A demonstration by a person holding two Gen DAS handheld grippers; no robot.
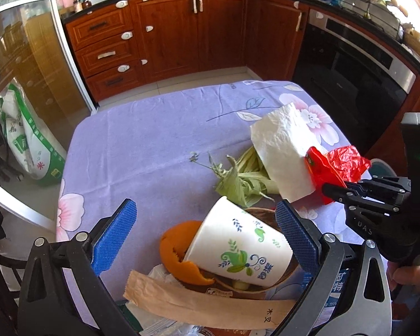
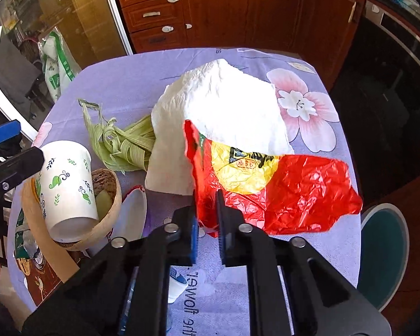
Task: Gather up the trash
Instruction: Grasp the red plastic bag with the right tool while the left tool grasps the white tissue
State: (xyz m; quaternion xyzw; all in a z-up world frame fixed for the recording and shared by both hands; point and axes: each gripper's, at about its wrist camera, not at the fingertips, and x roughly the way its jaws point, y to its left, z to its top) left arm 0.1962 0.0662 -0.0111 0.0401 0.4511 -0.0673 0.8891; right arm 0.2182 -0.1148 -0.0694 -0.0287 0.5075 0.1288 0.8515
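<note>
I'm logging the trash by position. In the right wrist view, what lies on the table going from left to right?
Paper cup resting in a brown bowl → green corn husks → white paper towel → red plastic bag, pinched in the right gripper.

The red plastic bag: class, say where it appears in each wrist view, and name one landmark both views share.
Left wrist view: red plastic bag at the right edge, pinched in the right claw.
Right wrist view: bag centre-right, just beyond the claw.
Shared landmark: the white paper towel lying partly over the bag.
</note>
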